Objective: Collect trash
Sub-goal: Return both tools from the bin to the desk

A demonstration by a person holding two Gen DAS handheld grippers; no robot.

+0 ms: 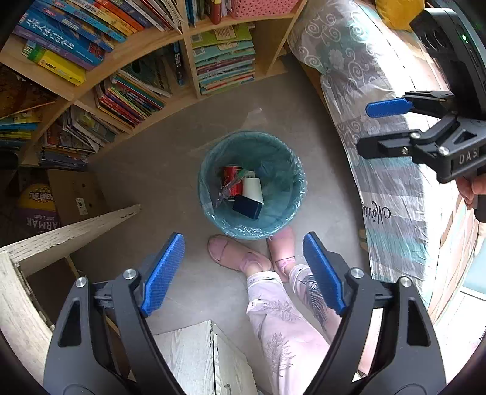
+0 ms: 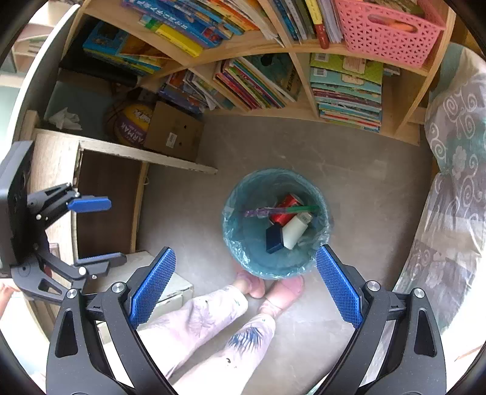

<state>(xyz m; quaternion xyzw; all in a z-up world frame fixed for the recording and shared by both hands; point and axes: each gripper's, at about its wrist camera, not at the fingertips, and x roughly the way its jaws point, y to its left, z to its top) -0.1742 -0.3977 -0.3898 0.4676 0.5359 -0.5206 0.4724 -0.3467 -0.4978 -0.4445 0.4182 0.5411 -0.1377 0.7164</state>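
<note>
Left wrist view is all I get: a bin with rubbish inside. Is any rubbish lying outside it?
Observer: Yes. The right wrist view shows a crumpled white tissue lying left of the basketball, well away from the bin.
Operator: And that pink basket at the top edge, is anything in it?
Observer: The pink basket shows whole from the right wrist, and an orange object lies inside; I cannot tell what it is.

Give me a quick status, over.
Left gripper open, empty. Right gripper open, empty. Trash bin holds red can, white bottle, dark box. Nothing blocking.
</note>
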